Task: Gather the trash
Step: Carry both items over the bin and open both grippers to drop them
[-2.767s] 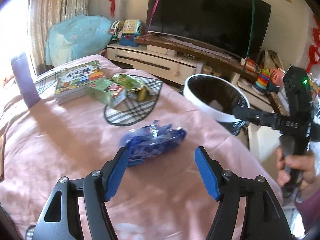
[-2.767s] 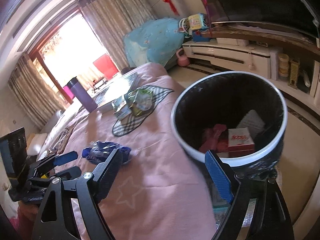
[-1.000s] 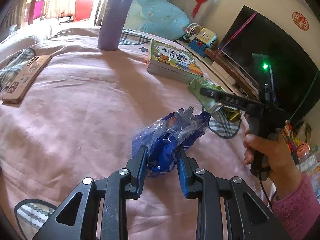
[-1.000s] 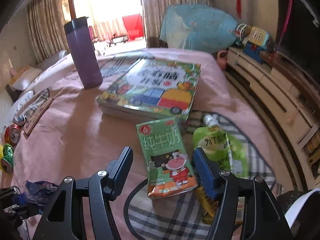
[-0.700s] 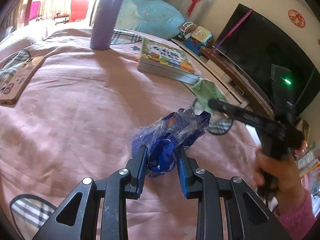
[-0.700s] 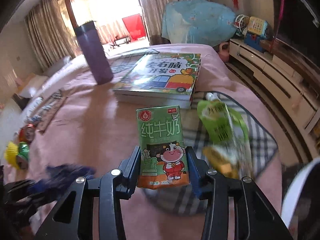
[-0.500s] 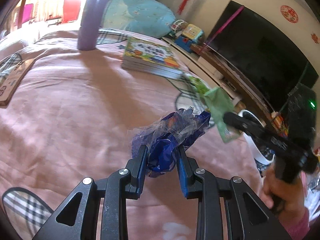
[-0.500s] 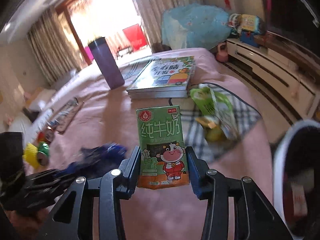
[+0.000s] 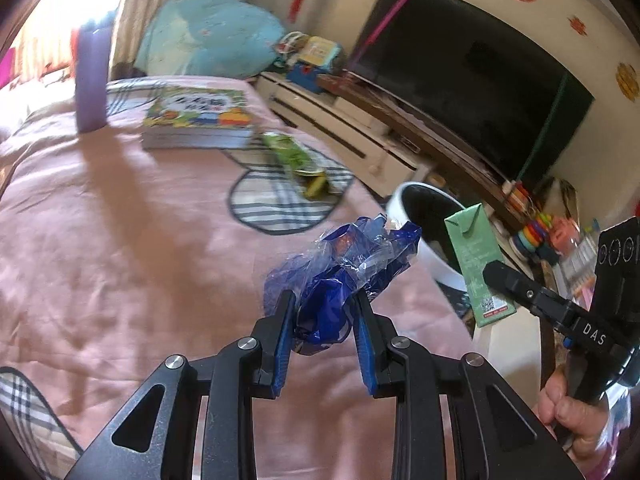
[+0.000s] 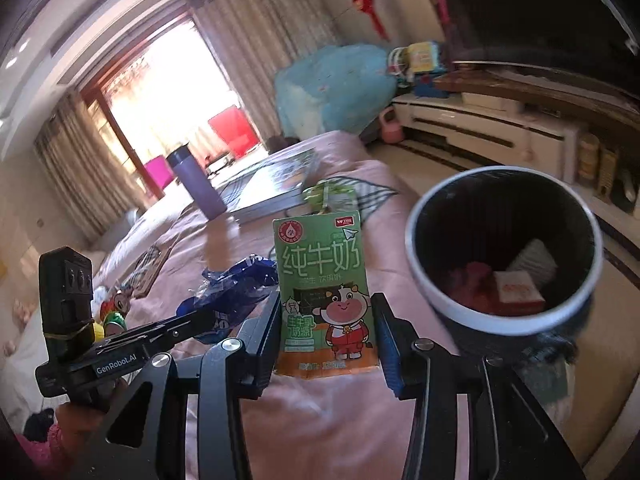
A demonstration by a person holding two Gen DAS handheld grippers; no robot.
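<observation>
My left gripper (image 9: pixel 325 304) is shut on a crumpled blue plastic wrapper (image 9: pixel 344 276), held above the pink bedspread. My right gripper (image 10: pixel 326 308) is shut on a green milk carton (image 10: pixel 322 292) with a cartoon cow, upright between the blue pads. The same carton (image 9: pixel 476 264) shows in the left wrist view, held beside the white-rimmed trash bin (image 9: pixel 416 196). In the right wrist view the bin (image 10: pixel 416 272) stands right of the carton, with red and white packaging inside. The wrapper (image 10: pixel 236 284) hangs left of the carton there.
A green drink pouch (image 9: pixel 292 156) lies on a checked mat (image 9: pixel 276 208). A stack of picture books (image 9: pixel 196 120) and a purple flask (image 9: pixel 90 80) stand farther back on the bed. A TV cabinet (image 9: pixel 348 128) runs behind the bin. A hand (image 9: pixel 568 416) grips the right tool.
Right gripper closed on the milk carton, lifted it off the mat and carried it toward the bin. Left gripper carried the blue wrapper the same way; the bin has come into view.
</observation>
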